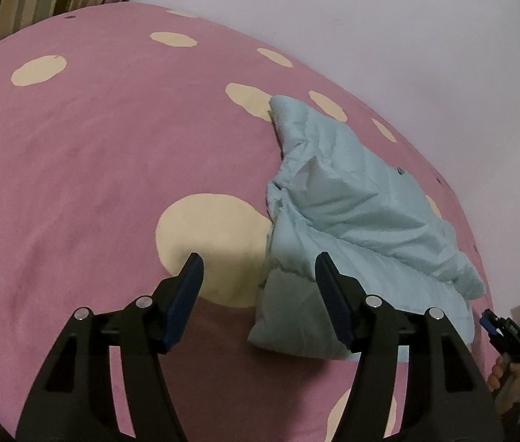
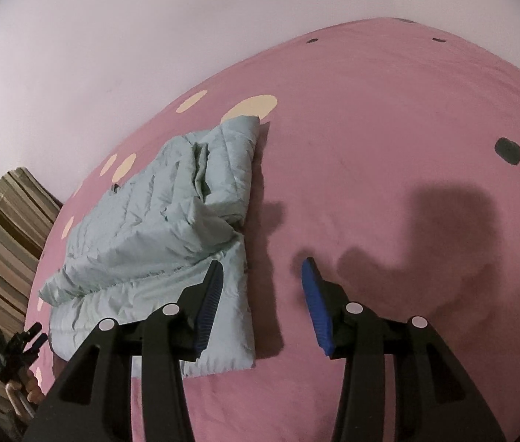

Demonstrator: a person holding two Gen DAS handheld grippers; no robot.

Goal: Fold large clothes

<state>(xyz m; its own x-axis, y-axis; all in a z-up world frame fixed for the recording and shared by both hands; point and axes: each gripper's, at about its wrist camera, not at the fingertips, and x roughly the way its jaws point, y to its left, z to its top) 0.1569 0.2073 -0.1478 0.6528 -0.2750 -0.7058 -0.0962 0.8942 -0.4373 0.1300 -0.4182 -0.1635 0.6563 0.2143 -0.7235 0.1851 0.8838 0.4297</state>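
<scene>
Left wrist view: my left gripper (image 1: 256, 269) and right gripper (image 2: 262, 276) both hang spread and empty above the half-folded pale-blue jacket (image 1: 352, 213) on the pink bedspread (image 1: 94, 154), so I judge I'm between folds and next need to grab a near edge.

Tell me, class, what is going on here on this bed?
A person holds a tool in each hand over a pink spotted bedspread. A pale blue padded jacket lies there, folded into a rough bundle. The left tool and the right tool are both open and grip nothing, hovering near the jacket's nearer edge.
</scene>
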